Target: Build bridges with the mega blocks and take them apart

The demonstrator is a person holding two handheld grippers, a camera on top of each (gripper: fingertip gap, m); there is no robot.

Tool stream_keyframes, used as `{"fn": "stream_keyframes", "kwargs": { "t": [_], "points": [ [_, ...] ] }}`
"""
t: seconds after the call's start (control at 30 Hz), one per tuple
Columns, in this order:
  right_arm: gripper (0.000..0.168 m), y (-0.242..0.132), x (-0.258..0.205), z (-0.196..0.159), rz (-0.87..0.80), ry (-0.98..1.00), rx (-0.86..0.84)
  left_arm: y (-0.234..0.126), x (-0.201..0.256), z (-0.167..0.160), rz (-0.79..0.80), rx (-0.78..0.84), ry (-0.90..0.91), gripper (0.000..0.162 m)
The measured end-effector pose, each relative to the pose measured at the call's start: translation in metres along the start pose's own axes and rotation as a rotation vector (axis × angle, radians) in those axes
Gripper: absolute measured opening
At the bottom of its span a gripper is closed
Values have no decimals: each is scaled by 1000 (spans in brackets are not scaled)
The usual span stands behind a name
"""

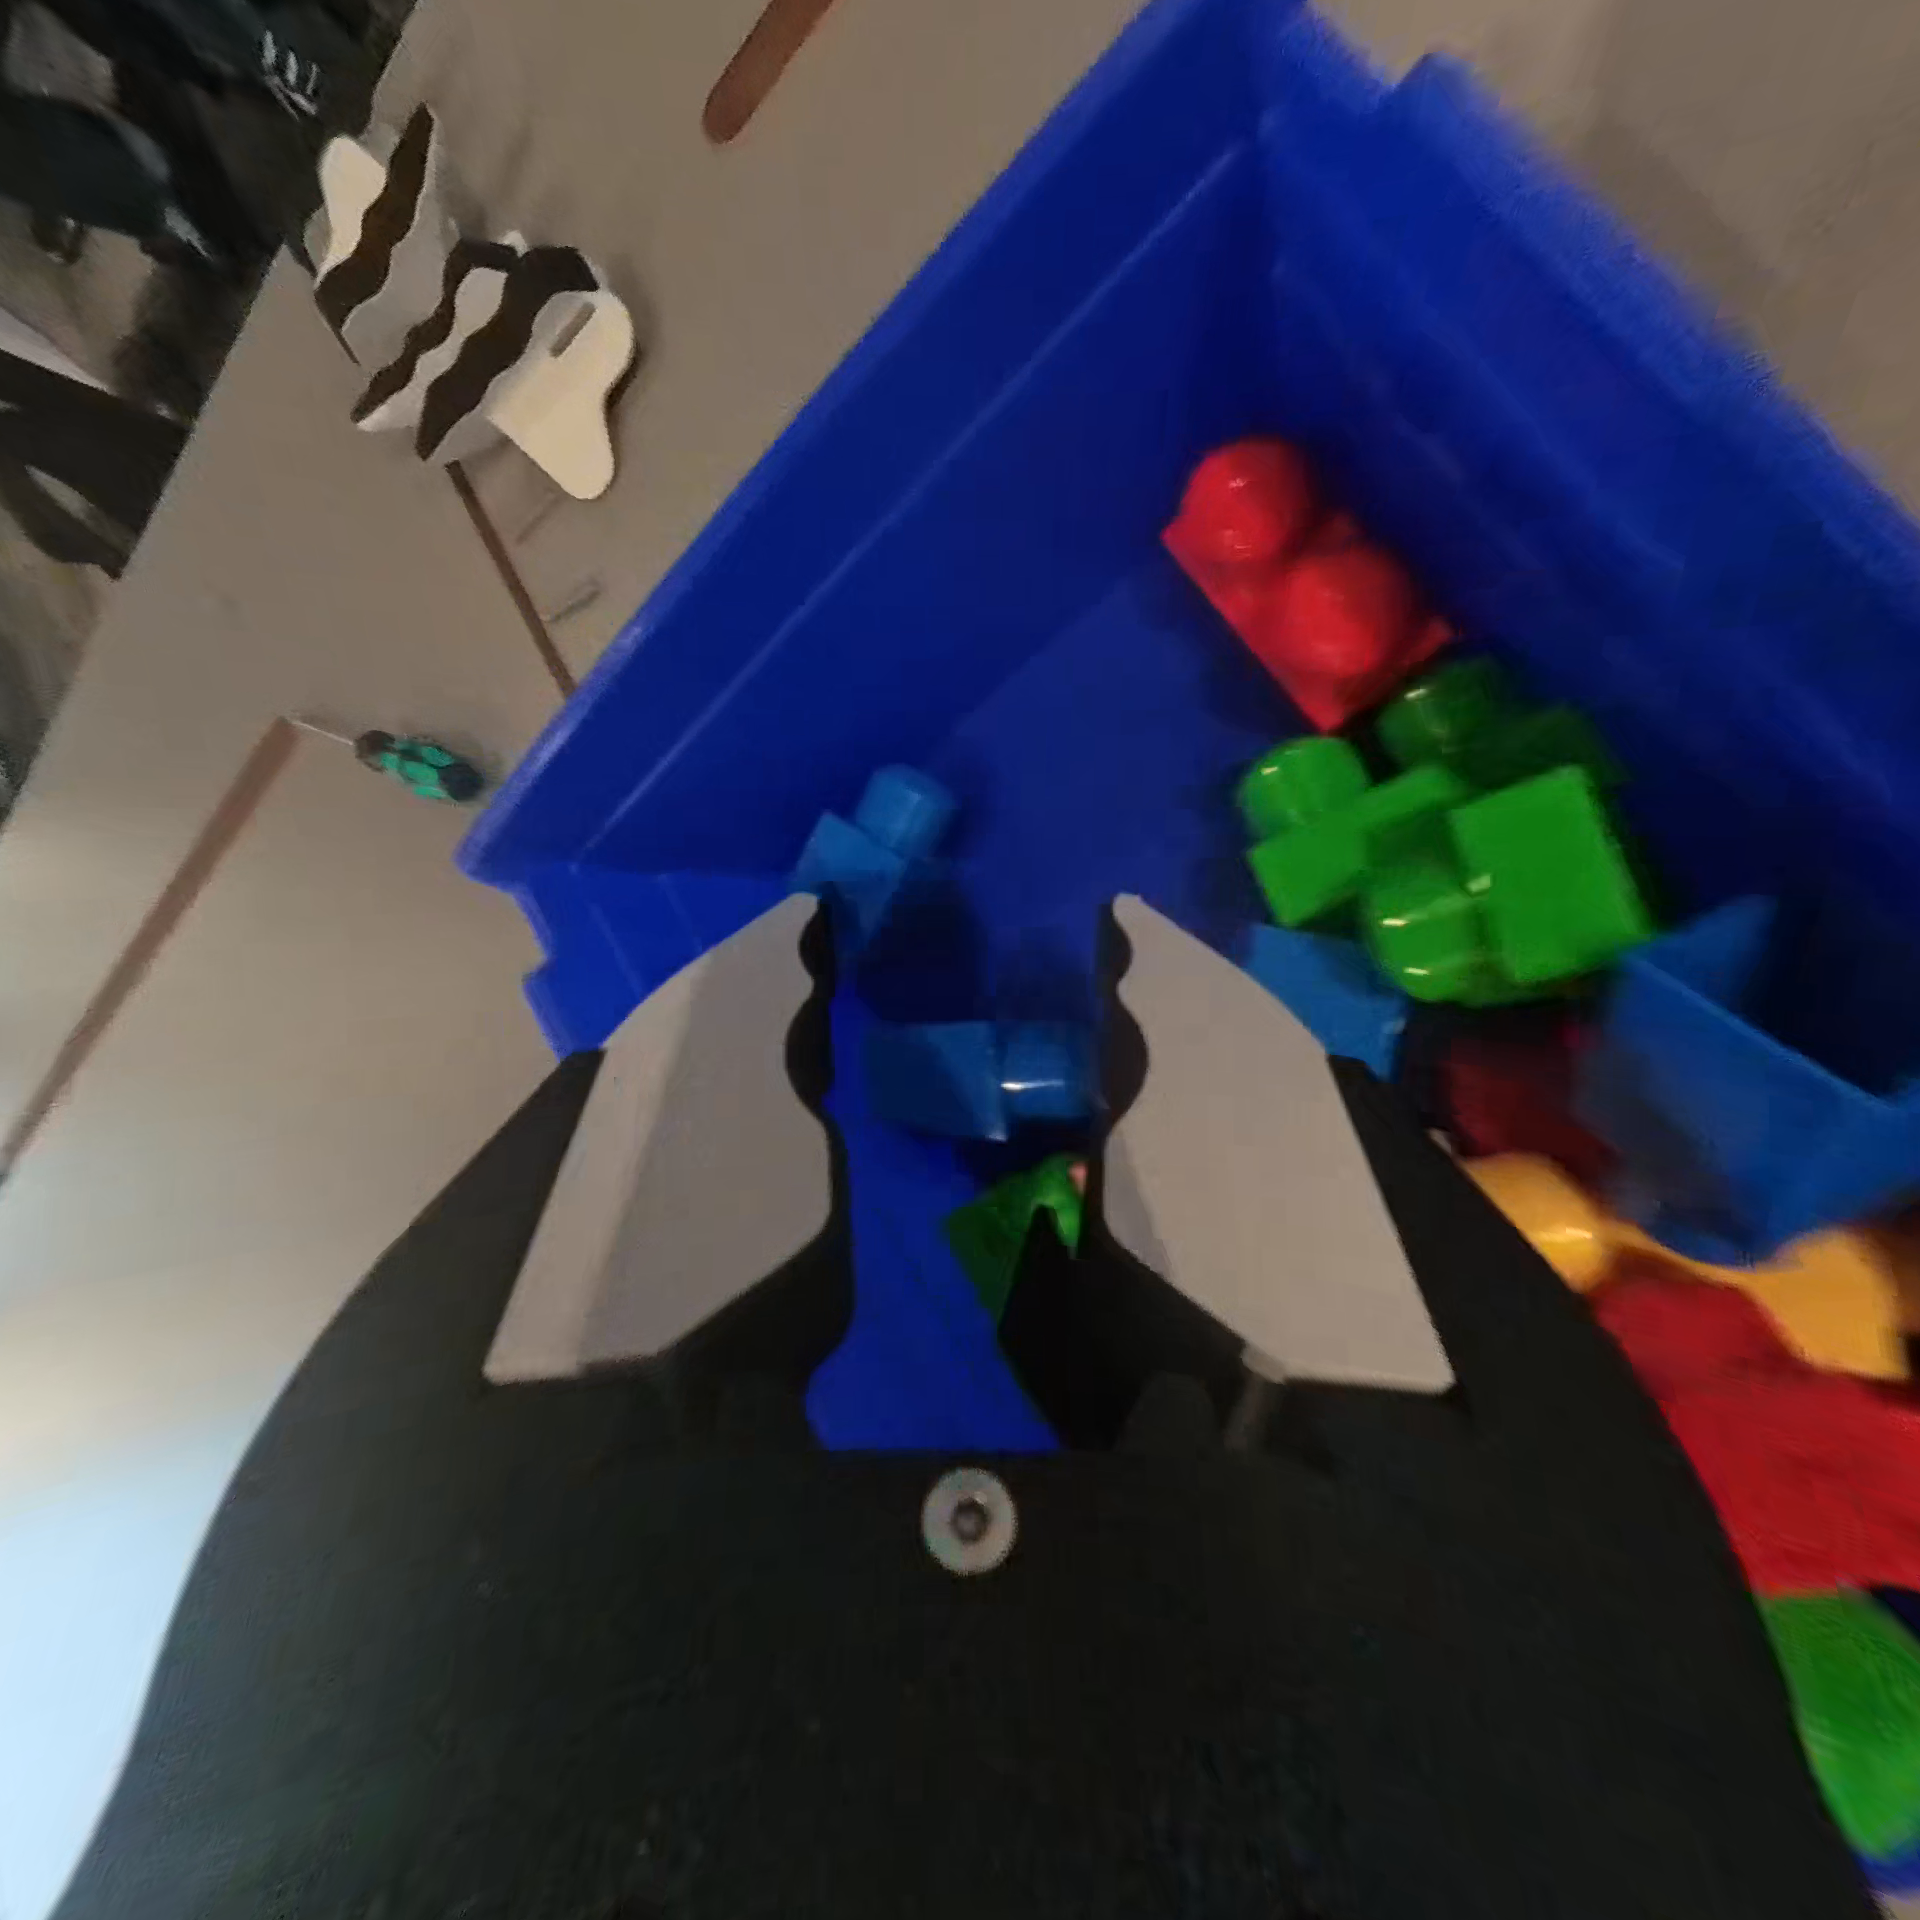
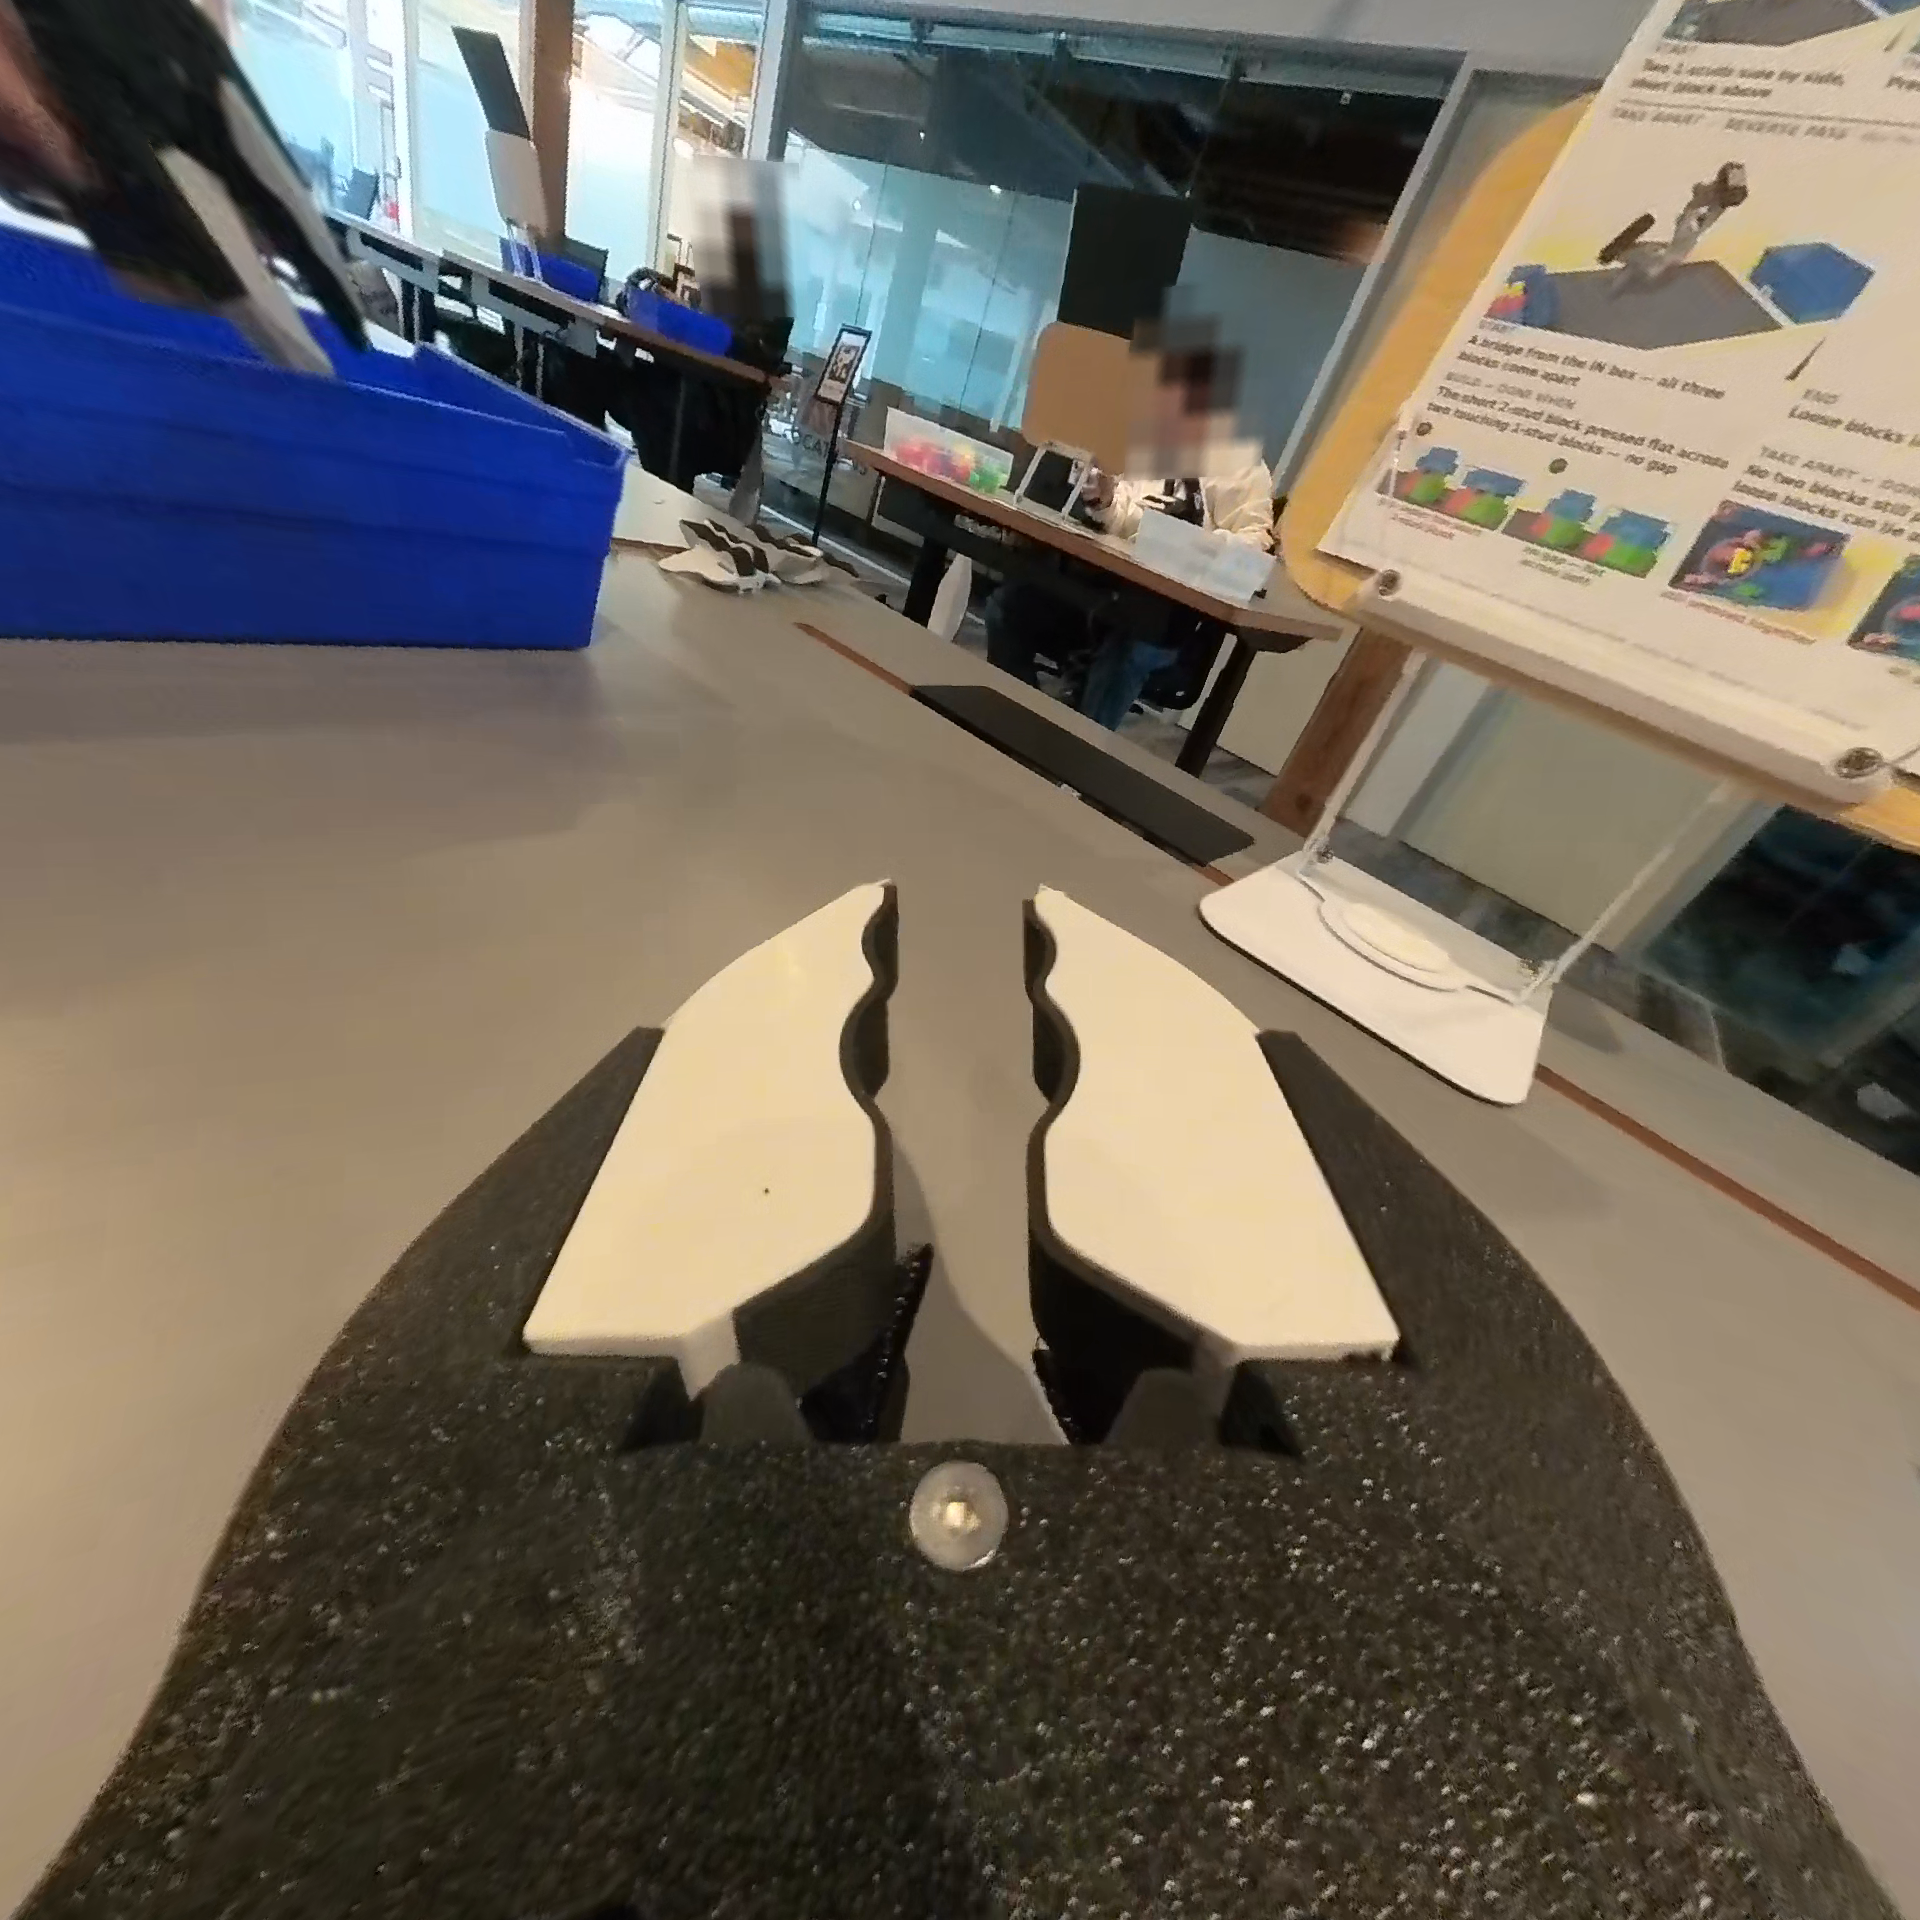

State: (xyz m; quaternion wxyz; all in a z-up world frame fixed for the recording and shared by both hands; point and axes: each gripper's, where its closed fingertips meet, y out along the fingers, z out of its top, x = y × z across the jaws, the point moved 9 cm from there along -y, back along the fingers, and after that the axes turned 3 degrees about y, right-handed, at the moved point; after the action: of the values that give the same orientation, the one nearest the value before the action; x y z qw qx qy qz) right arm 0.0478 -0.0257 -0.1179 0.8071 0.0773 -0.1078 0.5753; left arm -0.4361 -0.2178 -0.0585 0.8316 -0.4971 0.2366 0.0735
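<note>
My left gripper (image 1: 966, 914) hangs over a blue bin (image 1: 935, 499) of mega blocks, its jaws apart. A blue block (image 1: 987, 1081) lies between the fingers, with a gap to the left pad, and a green block (image 1: 1023, 1216) sits just below it. Another blue block (image 1: 894, 831) lies past the left fingertip. A red block (image 1: 1299, 582) and green blocks (image 1: 1444, 862) lie deeper in the bin. Yellow and red blocks (image 1: 1766, 1382) blur at the right. My right gripper (image 2: 961, 894) is low over the grey table (image 2: 416, 883), jaws slightly apart and empty. The left gripper also shows in the right wrist view (image 2: 239, 281), above the bin (image 2: 291, 520).
A black-and-white striped part (image 1: 468, 312) and a green-handled screwdriver (image 1: 421, 767) lie on the table beyond the bin. An instruction sheet on a clear stand (image 2: 1382, 956) stands at the right. A black mat (image 2: 1081, 769) lies farther back. A person sits at another desk (image 2: 1174, 499). Tip to tip, the grippers are about 45 cm apart.
</note>
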Motion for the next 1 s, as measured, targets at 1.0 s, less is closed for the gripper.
{"fn": "stream_keyframes", "kwargs": {
  "t": [1.0],
  "points": [
    [15,-9,0,6,42,67,73,71,-19,5,-40,-363,277,40]
  ]
}}
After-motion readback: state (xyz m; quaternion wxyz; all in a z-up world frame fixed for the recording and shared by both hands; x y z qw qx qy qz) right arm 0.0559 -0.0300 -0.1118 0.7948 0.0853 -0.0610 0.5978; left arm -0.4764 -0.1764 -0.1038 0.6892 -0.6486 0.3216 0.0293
